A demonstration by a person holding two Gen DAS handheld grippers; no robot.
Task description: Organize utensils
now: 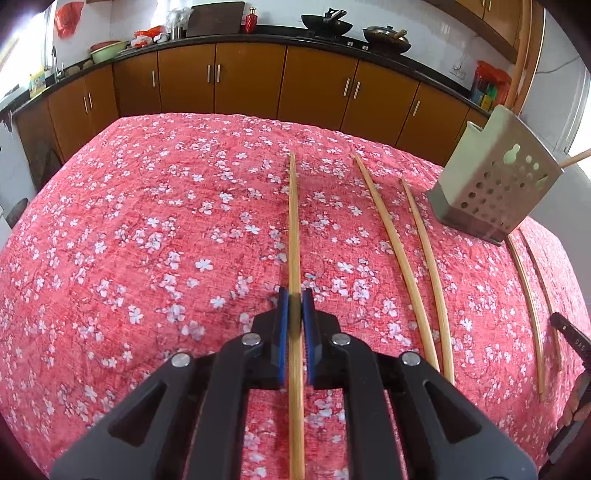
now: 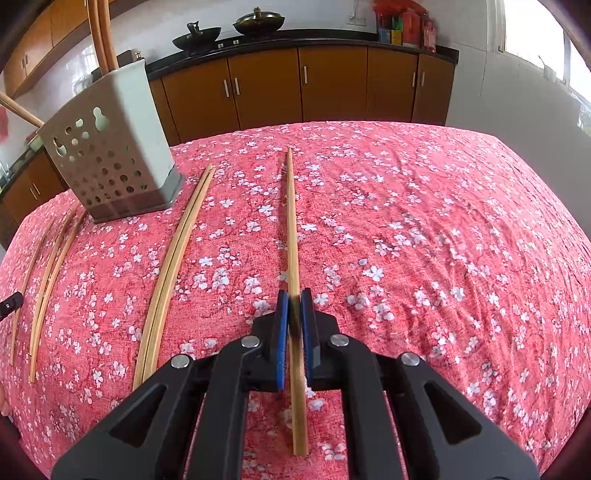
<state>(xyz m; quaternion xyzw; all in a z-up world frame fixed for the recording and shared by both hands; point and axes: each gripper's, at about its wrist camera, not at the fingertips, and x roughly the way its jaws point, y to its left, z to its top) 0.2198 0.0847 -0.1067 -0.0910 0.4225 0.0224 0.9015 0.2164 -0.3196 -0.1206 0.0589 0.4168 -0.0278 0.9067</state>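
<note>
In the left wrist view my left gripper (image 1: pixel 295 297) is shut on a bamboo chopstick (image 1: pixel 294 221) that runs straight ahead over the red floral tablecloth (image 1: pixel 147 229). In the right wrist view my right gripper (image 2: pixel 294 295) is likewise shut on another chopstick (image 2: pixel 292 221). A perforated metal utensil holder (image 1: pixel 491 184) (image 2: pixel 110 155) stands on the cloth between the two hands, with chopsticks (image 2: pixel 101 33) sticking out of its top. Loose chopsticks lie beside it: two (image 1: pixel 391 236) right of my left gripper, a touching pair (image 2: pixel 177 251) left of my right gripper.
More loose chopsticks (image 2: pixel 51 266) lie further left in the right wrist view. A tip of the other gripper shows at each view's edge (image 1: pixel 569 332) (image 2: pixel 11 301). Brown kitchen cabinets (image 1: pixel 251 81) with woks (image 1: pixel 327 24) on the counter stand beyond the table's far edge.
</note>
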